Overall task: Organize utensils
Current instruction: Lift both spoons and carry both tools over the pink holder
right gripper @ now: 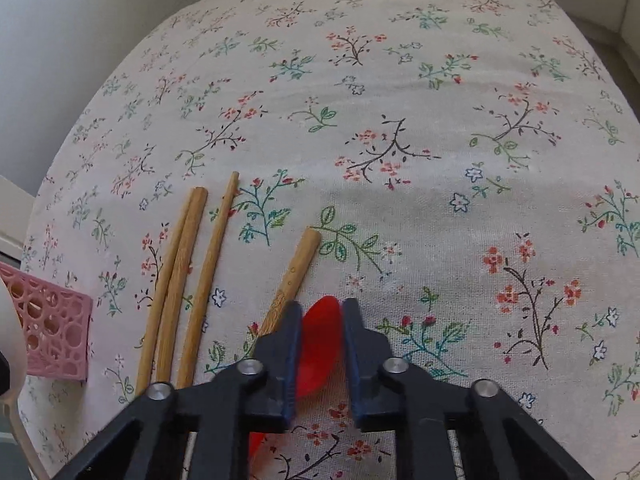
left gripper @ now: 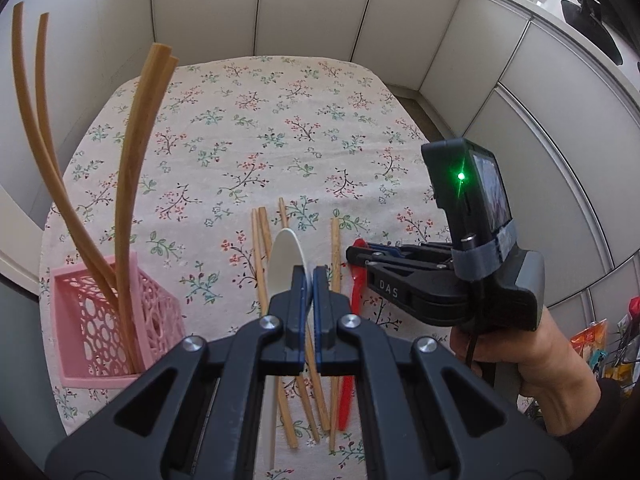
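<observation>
My left gripper (left gripper: pixel 308 276) is shut on a white spoon (left gripper: pixel 285 256) and holds it above the table, bowl pointing away. Below it several wooden chopsticks (left gripper: pixel 262 256) lie on the floral cloth. A pink lattice basket (left gripper: pixel 116 316) at the left holds several chopsticks (left gripper: pixel 128 184) standing upright. My right gripper (right gripper: pixel 322 312) is low over the cloth, its jaws closed around the bowl of a red spoon (right gripper: pixel 320 344) that lies on the table. The red spoon (left gripper: pixel 352 344) and right gripper (left gripper: pixel 356 254) also show in the left wrist view. Loose chopsticks (right gripper: pixel 188 272) lie left of it.
The table is covered with a floral cloth (right gripper: pixel 400 120). White cabinet panels (left gripper: pixel 320 8) surround it at the back and right. The pink basket's corner (right gripper: pixel 56 324) shows at the left edge of the right wrist view.
</observation>
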{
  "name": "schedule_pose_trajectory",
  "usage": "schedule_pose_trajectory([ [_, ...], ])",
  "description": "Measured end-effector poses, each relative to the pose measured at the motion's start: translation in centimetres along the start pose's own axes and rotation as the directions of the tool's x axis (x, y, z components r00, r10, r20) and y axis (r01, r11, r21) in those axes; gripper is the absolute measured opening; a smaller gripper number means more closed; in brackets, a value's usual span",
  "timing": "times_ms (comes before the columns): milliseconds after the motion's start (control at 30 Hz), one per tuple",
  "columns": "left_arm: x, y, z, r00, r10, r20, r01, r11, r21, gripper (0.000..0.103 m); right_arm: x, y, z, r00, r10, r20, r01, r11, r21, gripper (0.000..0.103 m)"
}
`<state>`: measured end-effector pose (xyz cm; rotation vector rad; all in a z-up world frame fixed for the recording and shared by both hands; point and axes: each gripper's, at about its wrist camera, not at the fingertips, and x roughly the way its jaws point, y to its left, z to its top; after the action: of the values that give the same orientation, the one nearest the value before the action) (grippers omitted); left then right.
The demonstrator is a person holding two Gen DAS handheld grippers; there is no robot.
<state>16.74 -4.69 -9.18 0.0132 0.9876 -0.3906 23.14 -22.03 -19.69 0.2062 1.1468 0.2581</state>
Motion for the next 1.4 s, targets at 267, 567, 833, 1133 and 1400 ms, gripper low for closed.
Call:
schedule_pose_trajectory([
  [267,-2.8,0.1,-0.4,0.996,-0.036,0.080,0.035,0.999,0.018,0.003,-5.0,-0.3,-0.5,0.992,0.055,0.116,-0.059,0.998,0.036,0.006],
  [567,-11.2,1.2,-0.8,0.933,-0.094,0.347,0.082,0.995,0.049,0.003,-14.5,1.7,-1.7,0.926,0.106,0.363,-0.120,0.993,0.017,0.006],
  [833,-14.1,5.0,-0.5,0.838,-0.009,0.546,0.043,0.998,-0.049,0.003,-15.6,3.6,-1.9,0.907,0.149,0.394,-0.155,0.988,-0.016,0.006],
  [1133,-11.4,7.8,-0.4,0.728,0.130,0.673,-0.049,0.989,-0.138,0.003,-15.1,4.2,-2.0,0.909,0.158,0.385,-0.159,0.987,-0.028,0.006],
  [1400,-8.2,8.6,-0.3,0.736,0.215,0.641,-0.142,0.976,-0.164,0.003,-15.2,3.9,-2.0,0.907,0.168,0.386,-0.176,0.984,-0.015,0.006],
])
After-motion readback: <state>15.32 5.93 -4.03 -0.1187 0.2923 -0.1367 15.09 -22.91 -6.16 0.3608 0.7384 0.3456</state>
